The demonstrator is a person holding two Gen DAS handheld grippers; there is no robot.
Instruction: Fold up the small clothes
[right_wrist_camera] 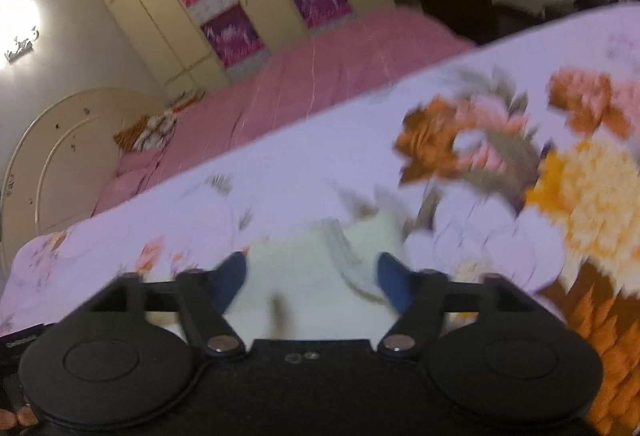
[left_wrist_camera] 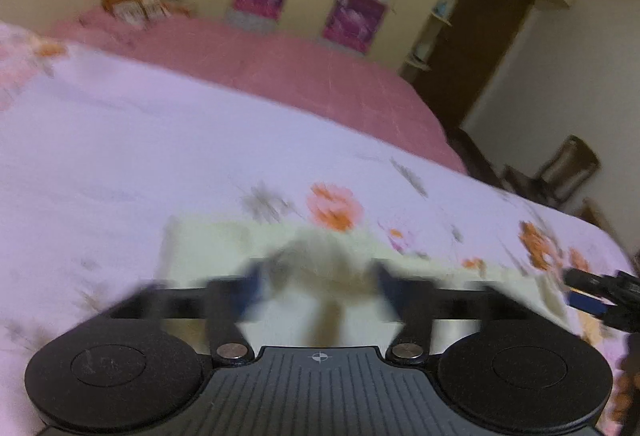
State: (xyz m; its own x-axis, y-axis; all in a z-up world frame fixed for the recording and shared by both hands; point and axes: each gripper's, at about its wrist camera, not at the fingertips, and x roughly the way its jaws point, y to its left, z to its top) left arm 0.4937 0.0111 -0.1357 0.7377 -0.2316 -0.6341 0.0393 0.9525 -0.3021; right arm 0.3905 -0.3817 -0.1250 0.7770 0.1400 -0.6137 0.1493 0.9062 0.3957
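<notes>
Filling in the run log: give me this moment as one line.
stage: fold small clothes | left gripper: open | right gripper: open | pale garment: lying on floral bedspread, unheld | views: blurred

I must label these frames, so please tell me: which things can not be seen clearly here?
- Pale garment: left wrist view, motion blur; its type and fold lines are unreadable.
- The garment's near part: both views, hidden behind the gripper bodies.
- Right gripper in the left wrist view: cut off by the right edge.
- Orange-and-white object near the headboard: blurred, too small to name.
</notes>
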